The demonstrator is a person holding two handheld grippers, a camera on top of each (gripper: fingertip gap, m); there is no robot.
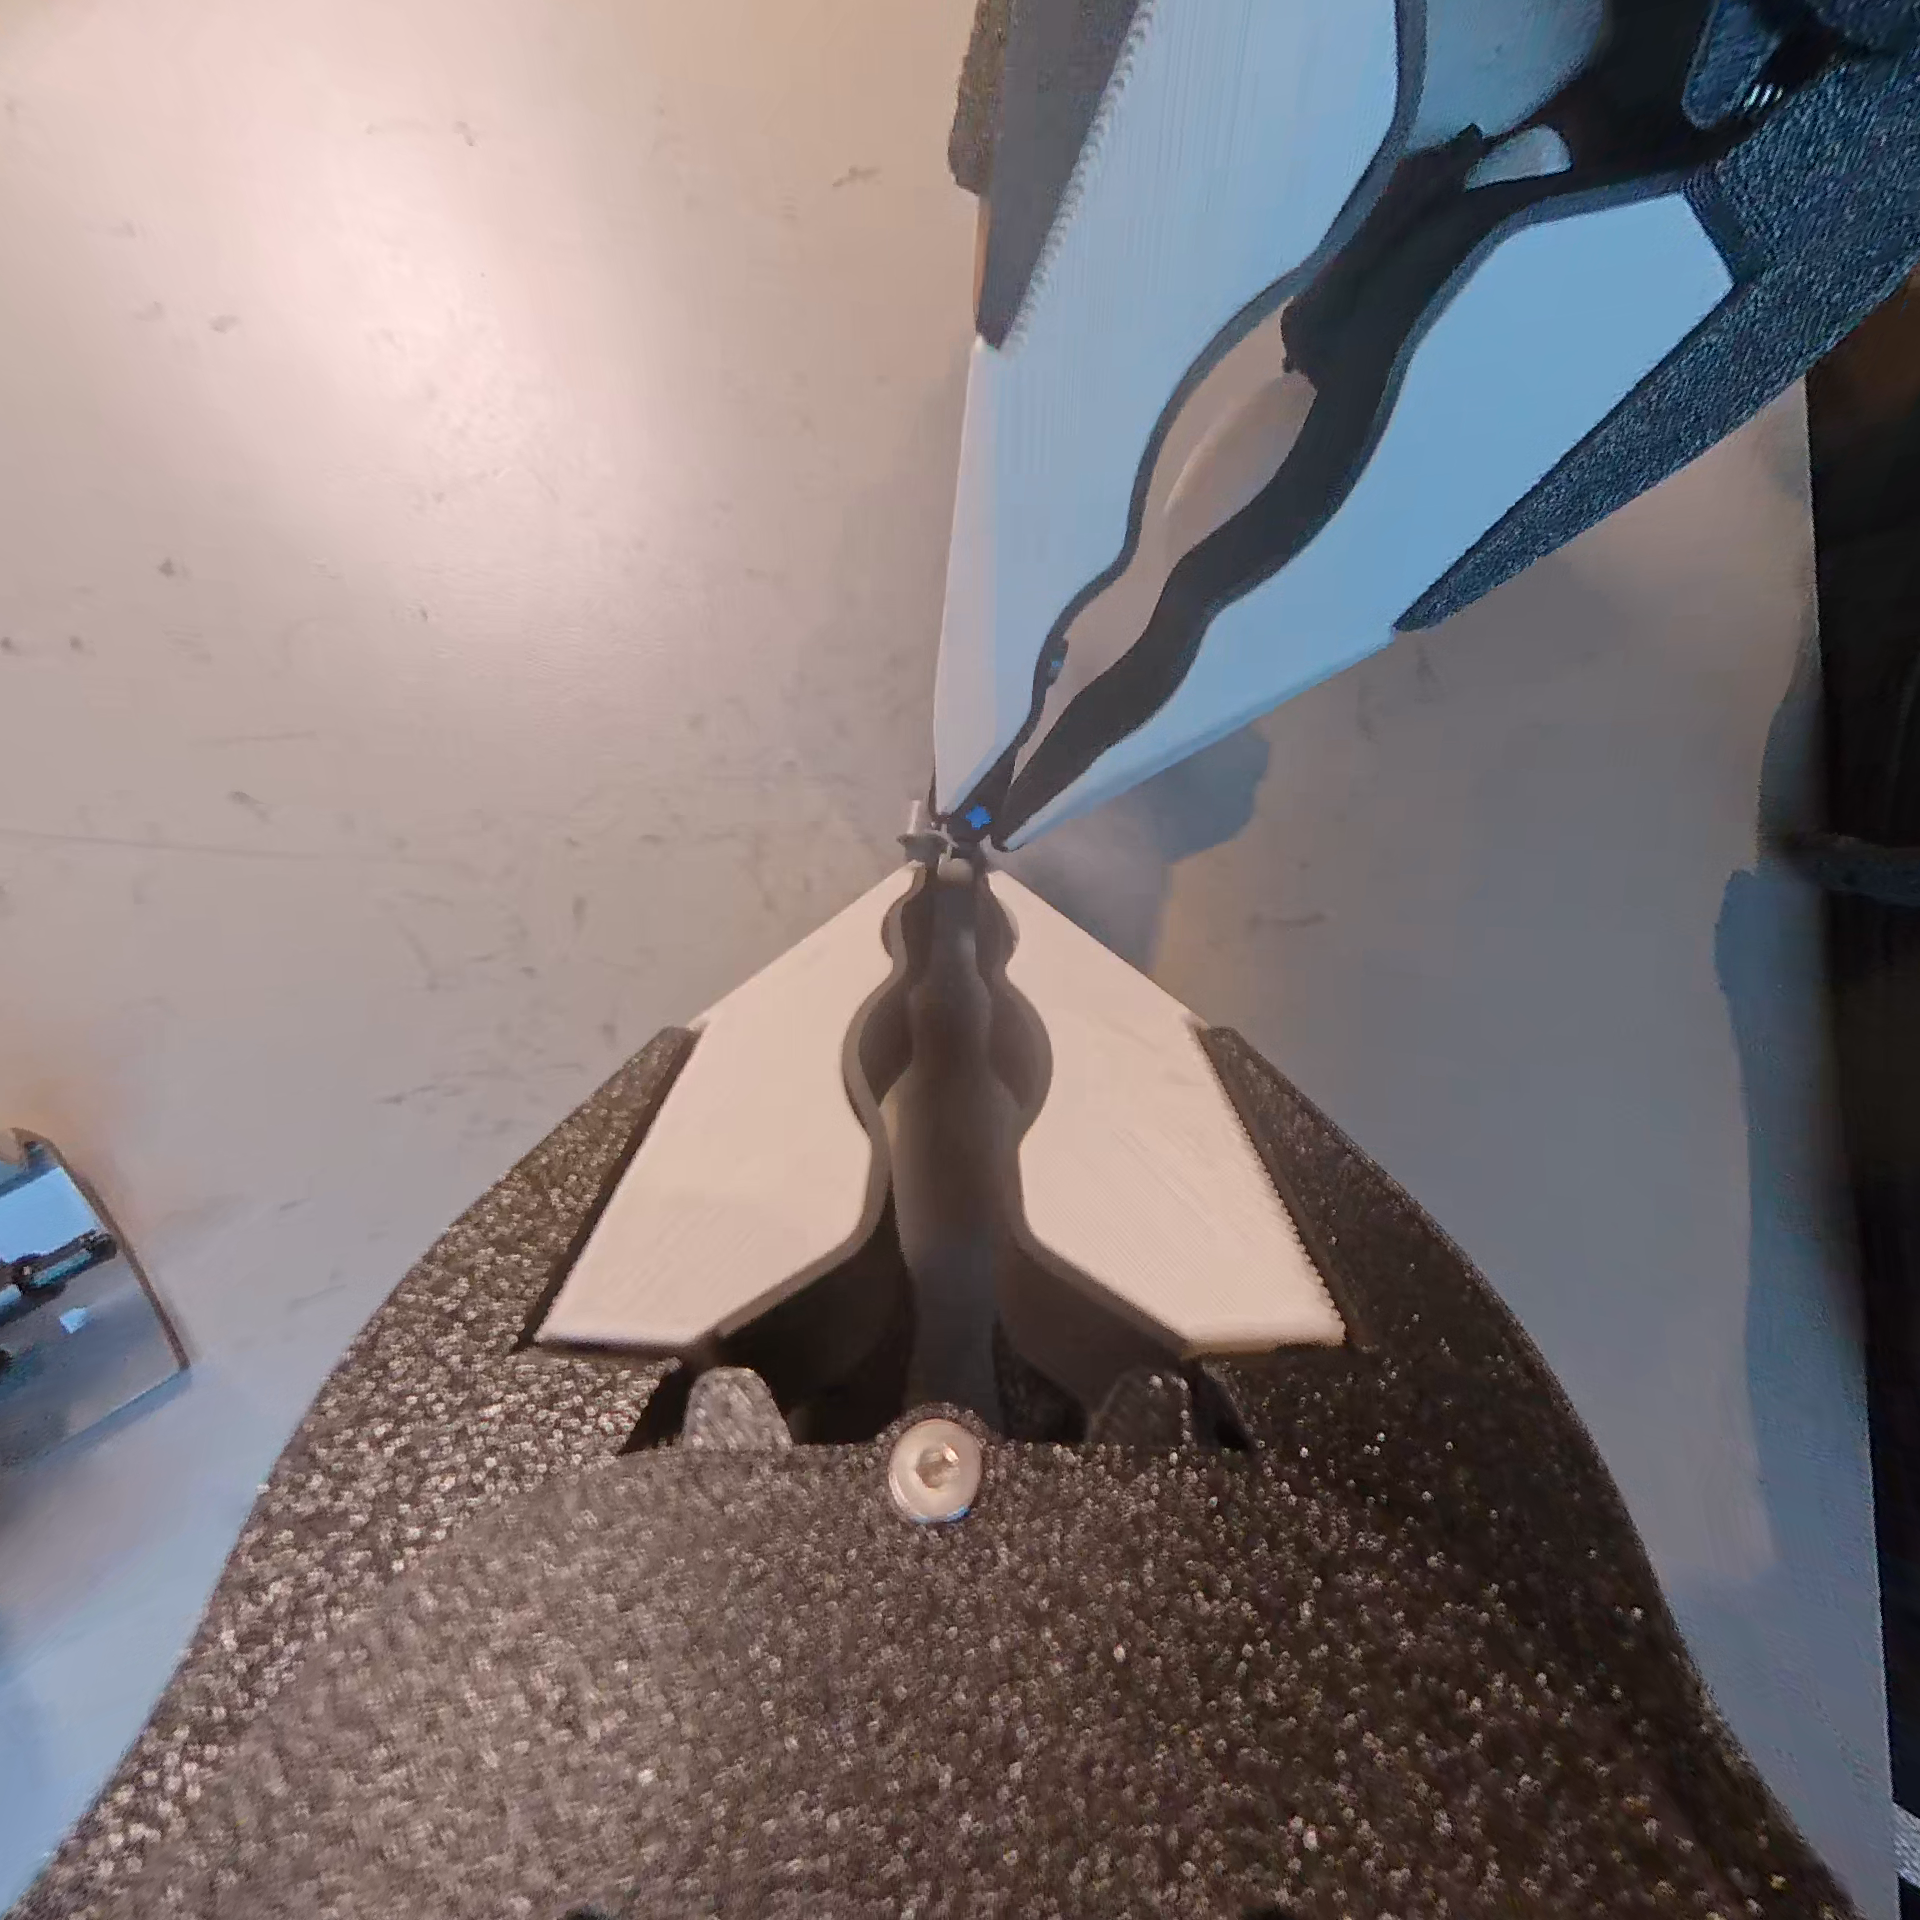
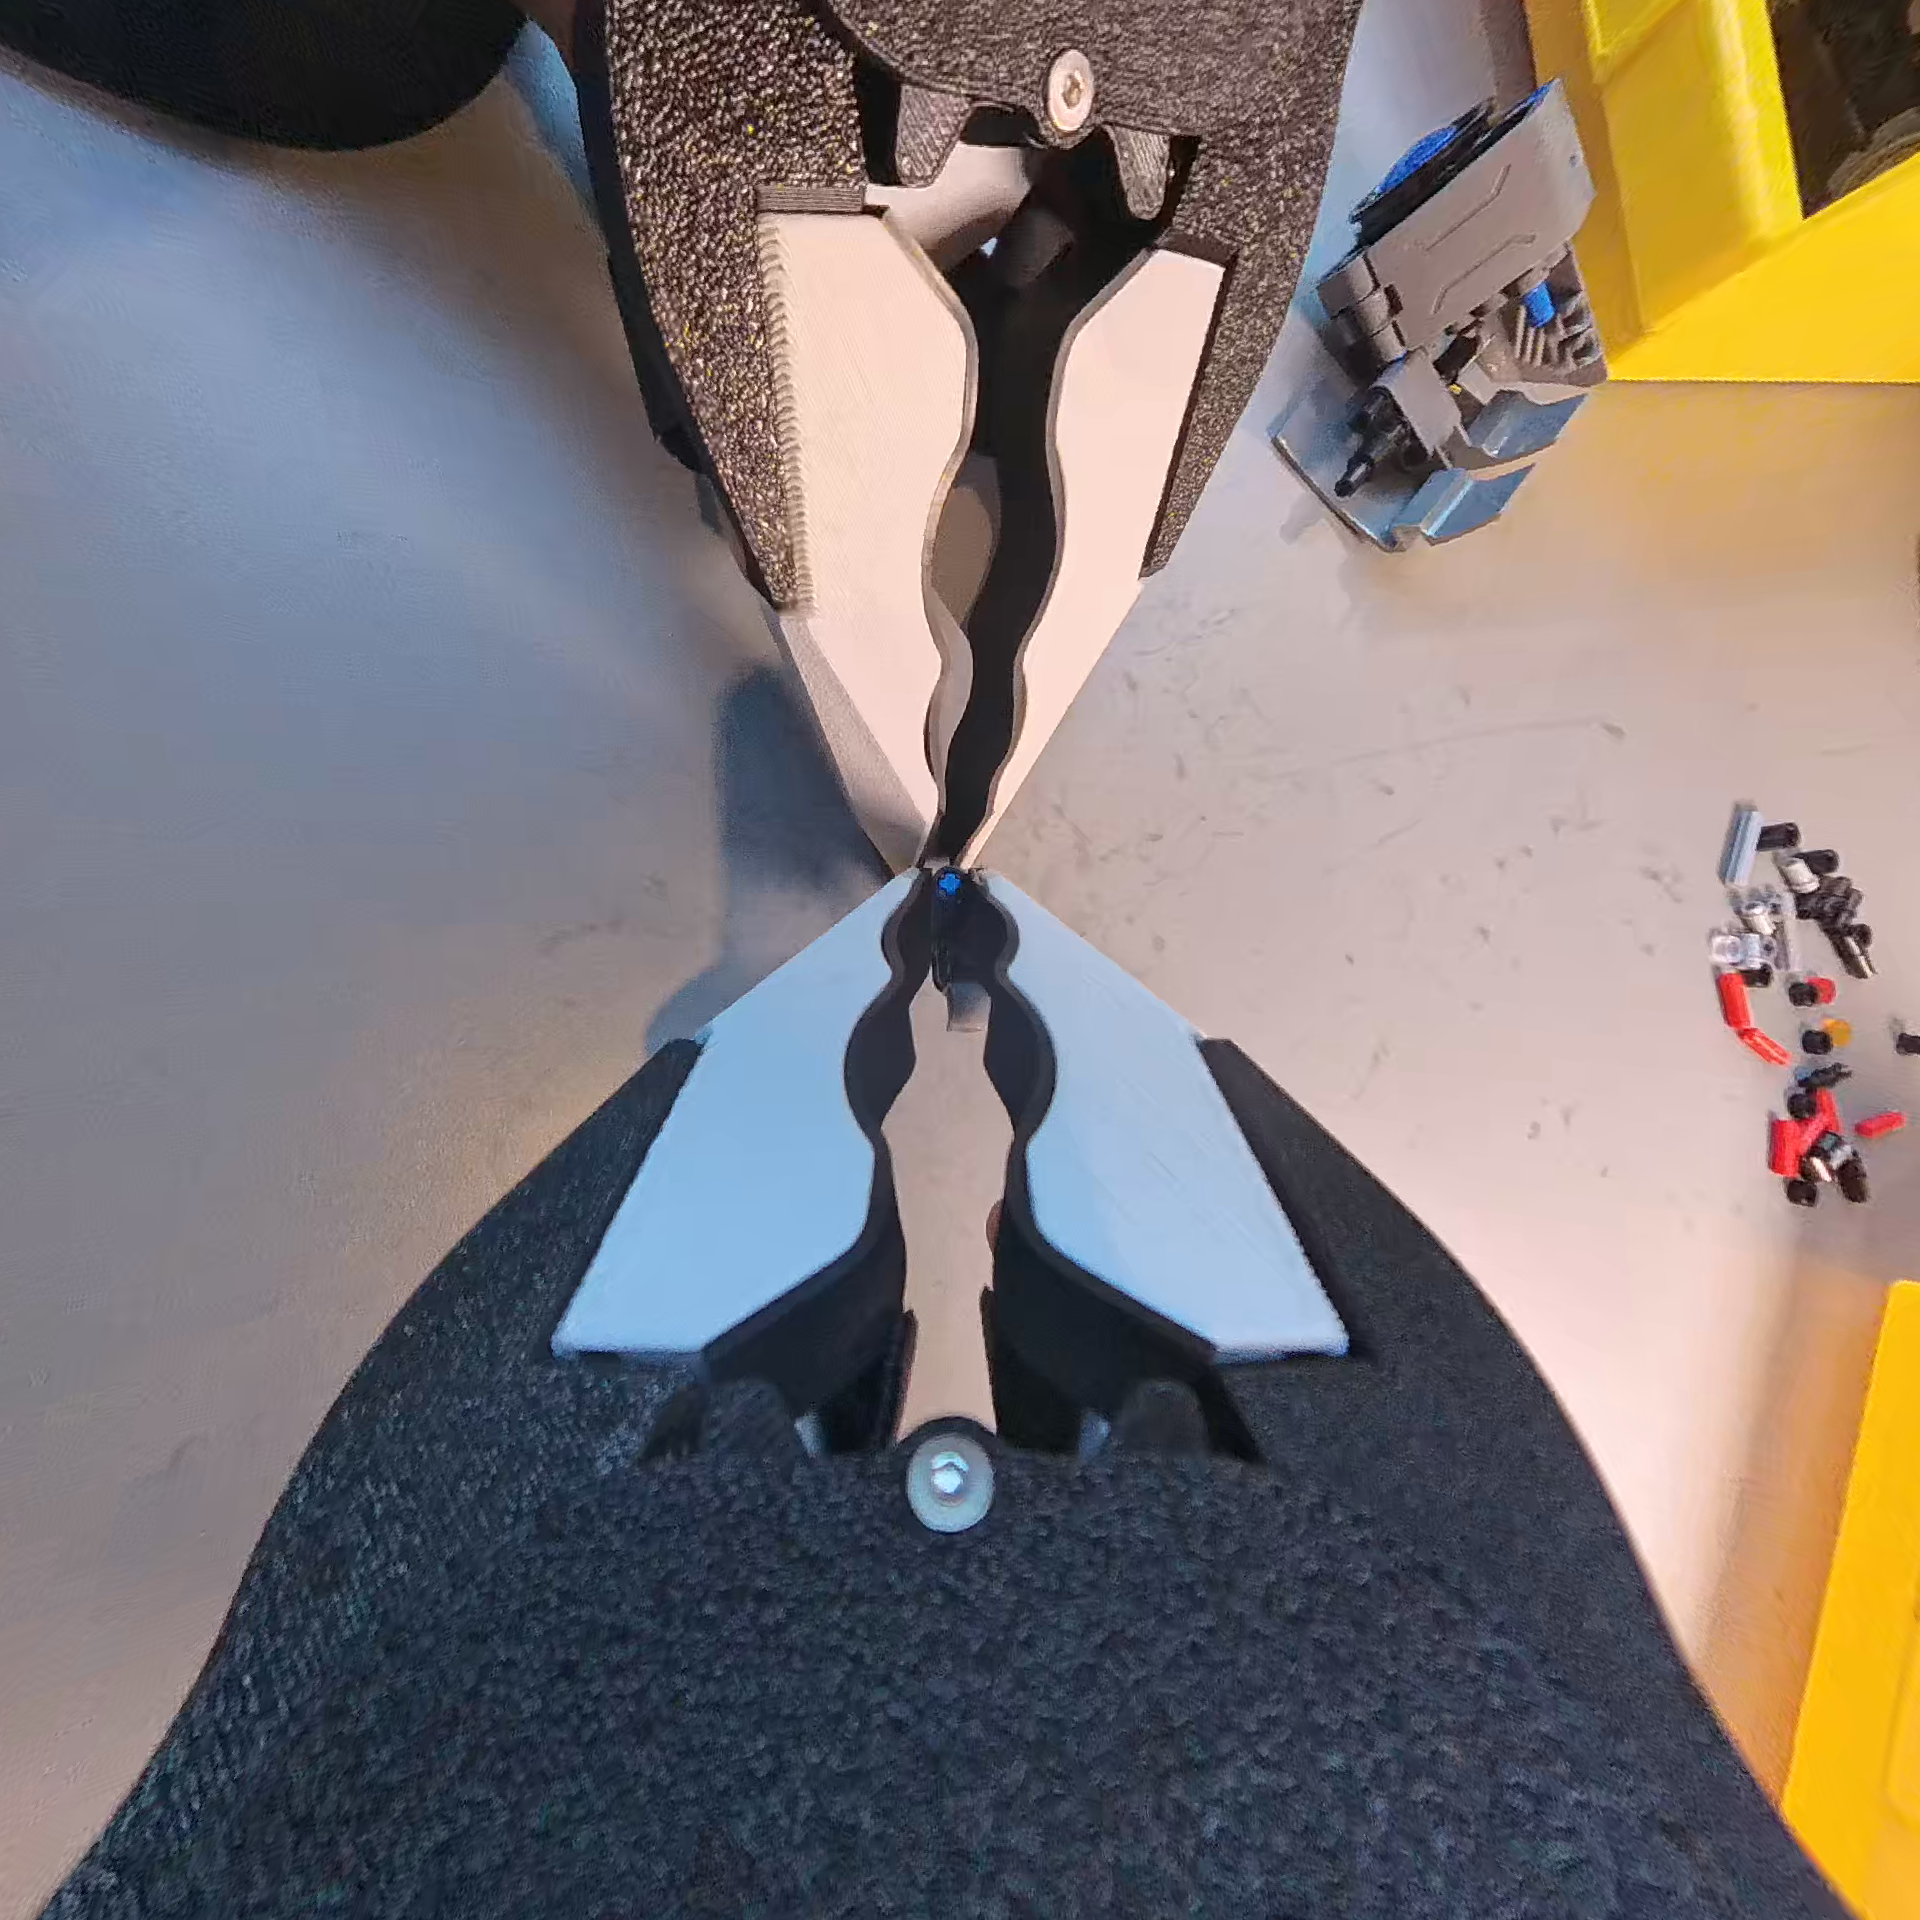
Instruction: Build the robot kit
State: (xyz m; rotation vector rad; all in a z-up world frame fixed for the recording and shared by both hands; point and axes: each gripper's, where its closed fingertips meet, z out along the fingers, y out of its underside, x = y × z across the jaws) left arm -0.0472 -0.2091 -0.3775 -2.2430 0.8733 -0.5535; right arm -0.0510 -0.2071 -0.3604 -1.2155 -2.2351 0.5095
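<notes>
A: What is the surface carrying, largest item first?

B: The pale, scuffed tabletop (image 2: pixel 1351 790) is carrying a yellow bin (image 2: pixel 1704 177) at its far right corner, and a second yellow bin (image 2: pixel 1860 1621) is sitting at the near right edge. A grey brick model (image 2: pixel 1455 312) with blue and black parts is standing just beside the far bin. A scatter of loose red, black and grey pieces (image 2: pixel 1797 997) is lying near the right edge, well apart from the tongs.

A: How are the two tongs standing?

B: The left gripper (image 1: pixel 951 868) and the right gripper (image 2: pixel 951 883) are meeting tip to tip above the middle of the tabletop. The right one is pinching a small dark piece with a blue end (image 2: pixel 948 885); its jaws are narrow, closed on that piece. The left one is also narrow at the tips, gripping a tiny grey piece (image 1: pixel 930 836) that is touching the blue-ended one.

A: Are the two pieces joined?

B: That cannot be determined; the contact point is too small to resolve.
</notes>
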